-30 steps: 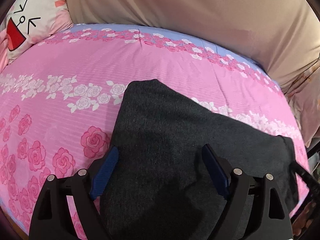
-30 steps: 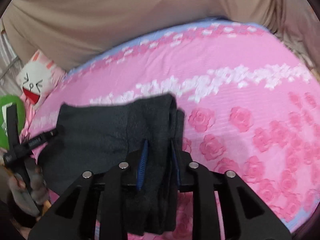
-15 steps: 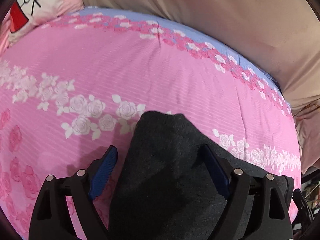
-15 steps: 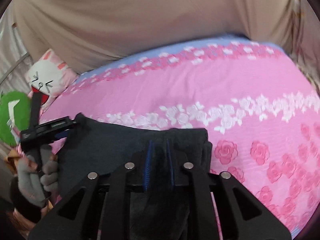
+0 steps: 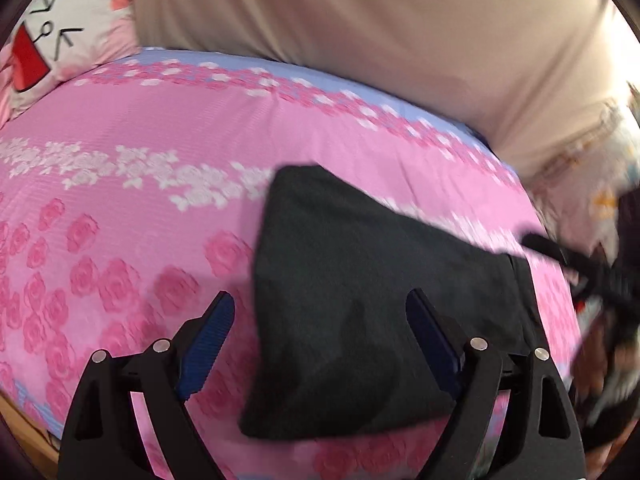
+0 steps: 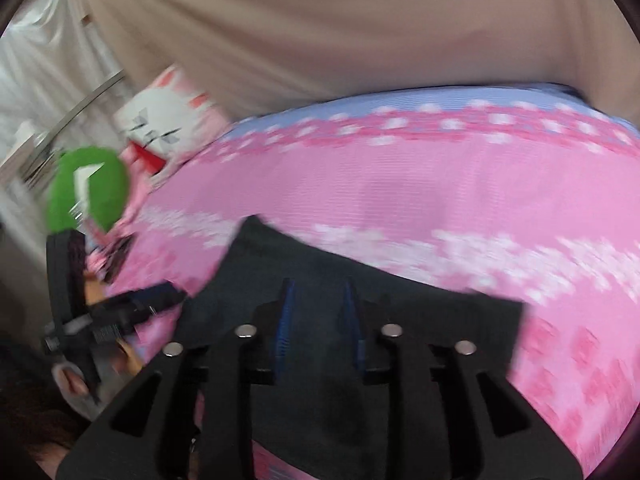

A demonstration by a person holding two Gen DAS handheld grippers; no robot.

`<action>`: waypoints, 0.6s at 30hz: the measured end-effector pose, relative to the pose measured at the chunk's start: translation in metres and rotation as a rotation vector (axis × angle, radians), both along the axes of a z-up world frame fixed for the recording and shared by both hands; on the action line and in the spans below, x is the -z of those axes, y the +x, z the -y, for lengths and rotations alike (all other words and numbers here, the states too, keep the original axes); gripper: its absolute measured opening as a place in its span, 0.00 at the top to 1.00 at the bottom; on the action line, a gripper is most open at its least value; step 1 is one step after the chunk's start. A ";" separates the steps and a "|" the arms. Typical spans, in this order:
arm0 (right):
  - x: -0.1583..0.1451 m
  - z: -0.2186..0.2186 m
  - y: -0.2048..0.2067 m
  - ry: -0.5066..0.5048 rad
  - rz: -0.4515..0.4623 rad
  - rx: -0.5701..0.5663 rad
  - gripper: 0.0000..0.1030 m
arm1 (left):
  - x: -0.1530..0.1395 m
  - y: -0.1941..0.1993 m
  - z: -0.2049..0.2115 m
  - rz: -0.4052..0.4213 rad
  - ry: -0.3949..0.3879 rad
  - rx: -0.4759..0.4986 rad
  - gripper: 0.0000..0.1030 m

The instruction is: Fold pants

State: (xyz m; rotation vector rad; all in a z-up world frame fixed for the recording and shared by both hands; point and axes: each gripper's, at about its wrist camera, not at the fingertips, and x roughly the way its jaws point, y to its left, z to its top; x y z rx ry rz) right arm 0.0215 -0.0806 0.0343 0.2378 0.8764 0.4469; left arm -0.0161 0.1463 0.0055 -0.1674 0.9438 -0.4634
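Note:
Dark grey pants (image 5: 360,288) lie folded into a compact rectangle on the pink floral bed sheet (image 5: 160,152). My left gripper (image 5: 320,312) is open and empty, its blue-padded fingers spread above the fold's near left part. In the right wrist view the pants (image 6: 460,320) lie under my right gripper (image 6: 318,300), whose jaws stand a little apart over the cloth; whether they pinch it is unclear. The right gripper also shows at the right edge of the left wrist view (image 5: 576,264), and the left gripper at the left of the right wrist view (image 6: 132,308).
A white and pink cartoon pillow (image 5: 52,40) lies at the bed's far left corner. A beige curtain (image 5: 360,20) hangs behind the bed. A green object (image 6: 90,188) shows at the left of the right wrist view. The bed's near edge (image 5: 32,420) is at lower left.
The right gripper's jaws have spread slightly and it has moved over the folded pants. The left gripper has drawn back and shifted left, still open. Both views are motion-blurred.

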 end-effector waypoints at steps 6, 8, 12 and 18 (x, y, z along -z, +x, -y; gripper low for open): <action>0.037 -0.093 0.077 -0.067 -0.109 -0.200 0.82 | 0.041 -0.007 0.001 -0.111 -0.016 0.044 0.17; 0.058 -0.119 0.097 -0.157 -0.126 -0.204 0.88 | 0.039 -0.011 0.001 -0.078 0.012 0.046 0.16; 0.084 -0.131 0.136 -0.191 -0.104 -0.143 0.99 | 0.039 -0.017 0.004 -0.040 0.030 0.065 0.16; 0.044 -0.089 0.096 -0.177 -0.013 0.016 0.93 | 0.037 -0.021 0.000 -0.037 -0.020 0.070 0.14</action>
